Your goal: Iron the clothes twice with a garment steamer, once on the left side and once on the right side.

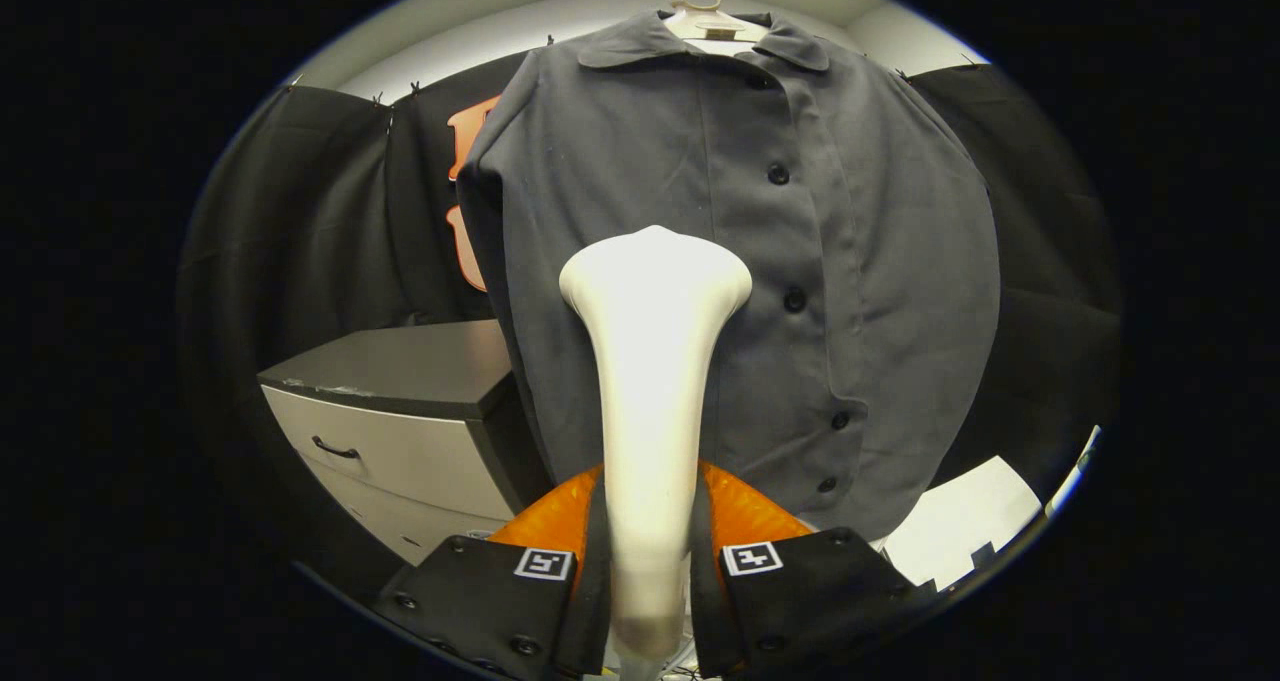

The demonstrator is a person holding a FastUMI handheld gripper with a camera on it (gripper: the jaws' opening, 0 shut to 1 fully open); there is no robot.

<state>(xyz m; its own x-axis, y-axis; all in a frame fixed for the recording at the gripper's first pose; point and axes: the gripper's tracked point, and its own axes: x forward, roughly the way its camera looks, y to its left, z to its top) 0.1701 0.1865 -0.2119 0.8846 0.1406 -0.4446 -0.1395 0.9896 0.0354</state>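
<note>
A dark grey buttoned shirt (720, 261) hangs on a pale hanger (705, 21) straight ahead, its collar at the top and its button row running down right of centre. A white garment steamer (650, 391) stands upright between my fingers, its handle clamped from both sides. Its wide head (655, 276) sits in front of the shirt's left half, about mid-chest height; I cannot tell whether it touches the cloth. My gripper (648, 551) is shut on the steamer's handle.
A grey cabinet (400, 431) with a drawer handle (335, 449) stands to the left, just beside the shirt's lower edge. A white surface (960, 531) lies beyond the shirt's hem at the lower right. Black cloth walls close in both sides.
</note>
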